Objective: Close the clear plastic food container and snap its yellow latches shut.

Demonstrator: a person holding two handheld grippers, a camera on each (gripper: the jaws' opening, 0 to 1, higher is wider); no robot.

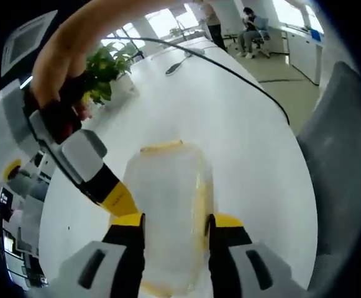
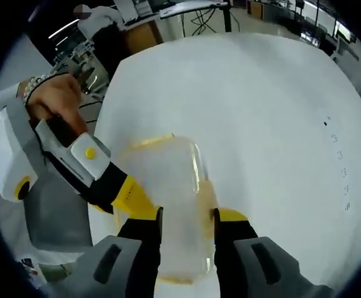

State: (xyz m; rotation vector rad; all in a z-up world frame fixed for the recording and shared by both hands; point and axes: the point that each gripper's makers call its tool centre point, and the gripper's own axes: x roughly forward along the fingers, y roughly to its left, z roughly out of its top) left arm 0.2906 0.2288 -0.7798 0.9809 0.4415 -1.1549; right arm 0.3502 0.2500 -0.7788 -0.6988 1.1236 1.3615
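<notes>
Item: clear rectangular plastic food container with yellow latches (image 1: 168, 217), on my round white table (image 1: 242, 136), lid apparently seated. My left gripper (image 1: 175, 226) and right gripper (image 2: 186, 217) straddle it, jaws spread. Step: latching. Next, I judge: press a yellow latch down.

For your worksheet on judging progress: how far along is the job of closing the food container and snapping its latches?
Done: the lid looks seated on the clear container, which sits on the white table.
In hand: the left gripper and right gripper each straddle the container, jaws at its sides, where the yellow latches run.
Left: whether any latch has snapped shut cannot be told; pressing them likely remains.
</notes>
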